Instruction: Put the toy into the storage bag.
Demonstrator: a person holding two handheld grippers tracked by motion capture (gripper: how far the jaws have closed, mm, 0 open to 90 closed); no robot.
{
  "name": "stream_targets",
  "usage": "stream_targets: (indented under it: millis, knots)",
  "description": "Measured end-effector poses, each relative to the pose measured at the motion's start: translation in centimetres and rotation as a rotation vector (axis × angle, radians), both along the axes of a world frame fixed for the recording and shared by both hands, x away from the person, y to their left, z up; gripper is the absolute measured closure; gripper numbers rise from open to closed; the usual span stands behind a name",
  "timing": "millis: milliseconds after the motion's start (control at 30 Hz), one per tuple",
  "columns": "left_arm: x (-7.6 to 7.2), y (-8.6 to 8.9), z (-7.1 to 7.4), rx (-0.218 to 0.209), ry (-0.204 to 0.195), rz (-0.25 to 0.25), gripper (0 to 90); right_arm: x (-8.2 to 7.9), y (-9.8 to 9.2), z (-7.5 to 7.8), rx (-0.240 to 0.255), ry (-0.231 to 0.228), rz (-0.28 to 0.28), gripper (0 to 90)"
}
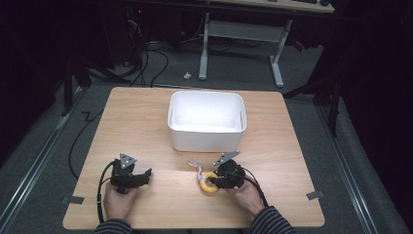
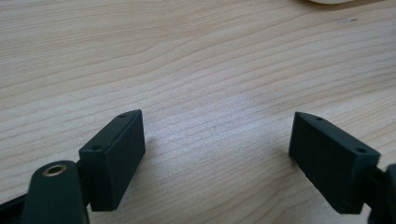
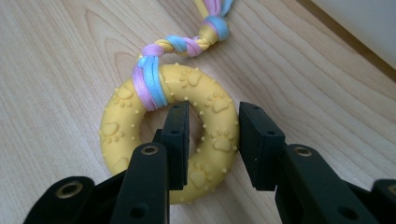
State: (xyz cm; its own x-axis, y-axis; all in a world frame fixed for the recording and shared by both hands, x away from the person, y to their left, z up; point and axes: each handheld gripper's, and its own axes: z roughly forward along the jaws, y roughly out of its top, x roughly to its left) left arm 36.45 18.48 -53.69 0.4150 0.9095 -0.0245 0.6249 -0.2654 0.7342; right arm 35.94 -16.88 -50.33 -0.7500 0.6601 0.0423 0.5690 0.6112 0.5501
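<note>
Ring toy (image 3: 168,135) flat, rope tail pointing toward bin (image 3: 364,28).

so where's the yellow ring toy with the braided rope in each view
high view: the yellow rubber ring toy with pastel braided rope lies low and right of centre, at the right gripper.
right gripper view: centre, ring toy pinched between the fingers.
left gripper view: bare tabletop.
shared landmark: white plastic bin, top right corner here.
</note>
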Motion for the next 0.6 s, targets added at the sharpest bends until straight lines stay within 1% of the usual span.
stream_targets:
  millis: [100,167,233,300,333,433,467,600]
  knots:
    - [0.0,0.0,0.0,0.0,0.0,0.0,18.8,-0.1,-0.4,0.4,0.023,0.003,-0.003,65.6]
    - [0.0,0.0,0.0,-0.001,0.0,0.0,18.9,-0.2,-0.6,0.6,0.047,-0.003,-0.002,65.6]
    - [0.0,0.0,0.0,0.002,0.001,-0.001,18.9,-0.3,-0.9,0.9,0.06,-0.005,0.0,65.7]
    - [0.0,0.0,0.0,0.0,0.0,0.0,18.9,-0.3,-1.0,1.1,0.061,-0.004,0.004,65.7]
    - [0.0,0.0,0.0,0.0,0.0,0.0,18.9,-0.4,-1.2,1.4,0.056,-0.008,0.004,65.8]
    - [0.0,0.0,0.0,-0.001,0.0,-0.001,18.9,-0.5,-1.4,1.6,0.056,-0.016,0.006,66.0]
    - [0.0,0.0,0.0,-0.001,0.0,-0.001,19.0,-0.6,-1.7,2.0,0.06,-0.025,0.001,68.0]
    - [0.0,0.0,0.0,0.001,-0.001,0.0,19.1,-0.7,-2.1,2.4,0.069,-0.027,-0.003,68.3]
